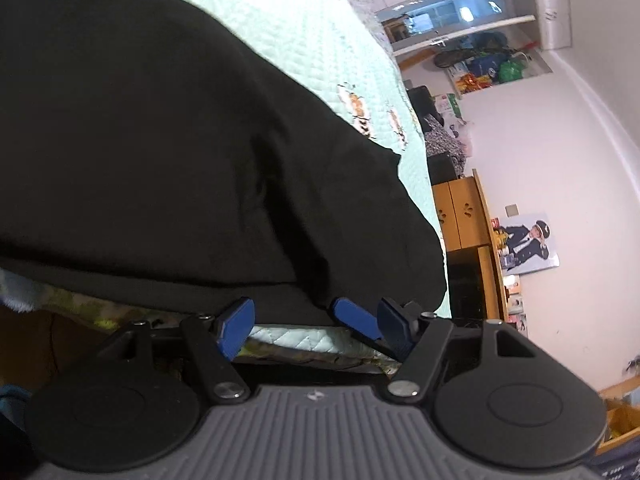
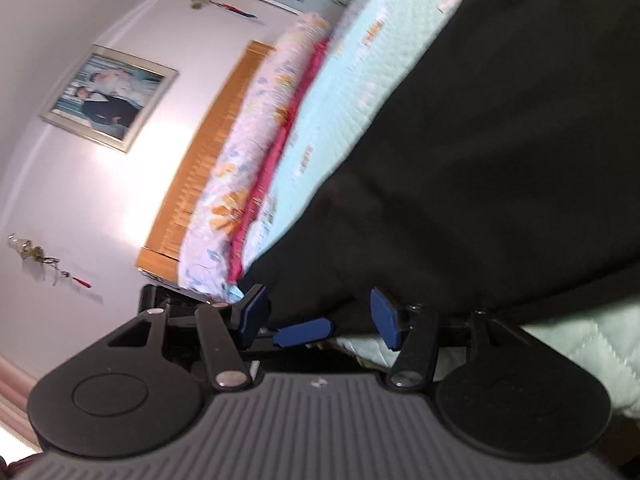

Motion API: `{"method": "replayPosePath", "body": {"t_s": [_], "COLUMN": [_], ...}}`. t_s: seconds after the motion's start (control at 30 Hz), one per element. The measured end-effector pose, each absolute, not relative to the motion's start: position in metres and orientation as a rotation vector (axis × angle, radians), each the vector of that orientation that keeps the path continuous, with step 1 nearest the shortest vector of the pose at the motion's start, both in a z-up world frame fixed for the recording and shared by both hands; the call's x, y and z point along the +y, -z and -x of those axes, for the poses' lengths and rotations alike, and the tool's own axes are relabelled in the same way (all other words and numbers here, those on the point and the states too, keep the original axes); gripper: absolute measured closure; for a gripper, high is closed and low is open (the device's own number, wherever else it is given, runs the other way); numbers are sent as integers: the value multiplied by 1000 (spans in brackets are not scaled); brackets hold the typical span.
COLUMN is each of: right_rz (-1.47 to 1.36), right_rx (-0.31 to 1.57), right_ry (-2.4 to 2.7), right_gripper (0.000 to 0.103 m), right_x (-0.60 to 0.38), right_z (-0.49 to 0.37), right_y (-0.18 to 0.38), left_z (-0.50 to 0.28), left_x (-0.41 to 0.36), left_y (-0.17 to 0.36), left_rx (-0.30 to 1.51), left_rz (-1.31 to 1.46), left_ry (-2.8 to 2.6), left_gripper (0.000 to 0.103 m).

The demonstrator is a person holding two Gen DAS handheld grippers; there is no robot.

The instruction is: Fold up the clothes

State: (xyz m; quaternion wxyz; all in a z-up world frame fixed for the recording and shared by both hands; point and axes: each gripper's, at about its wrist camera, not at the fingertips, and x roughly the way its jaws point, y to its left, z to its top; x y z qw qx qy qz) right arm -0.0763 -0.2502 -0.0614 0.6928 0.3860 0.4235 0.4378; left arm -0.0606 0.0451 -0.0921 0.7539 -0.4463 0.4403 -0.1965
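Lying across quilt (image 1: 304,36), black garment (image 1: 160,140), hem overhanging

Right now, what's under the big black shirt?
Under the black garment lies the mint quilted bedspread, showing past its edges. Whatever sits beneath the cloth's middle is covered. Both grippers stand open at its near hem.

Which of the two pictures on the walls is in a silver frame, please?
The framed picture in the right wrist view, near the wooden headboard; the poster in the left view is frameless.
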Motion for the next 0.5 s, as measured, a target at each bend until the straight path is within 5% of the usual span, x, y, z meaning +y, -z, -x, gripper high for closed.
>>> {"method": "replayPosePath", "body": {"t_s": [0.5], "right_rz": [-836], "right_rx": [851], "right_ry": [-878], "right_gripper": [40], "right_x": [-257], "right_z": [76], "right_y": [51], "left_z": [74], "left_x": [56], "left_y": [98], "left_rx": [898], "left_rz": [1118], "left_ry": [302], "left_gripper": [31]}}
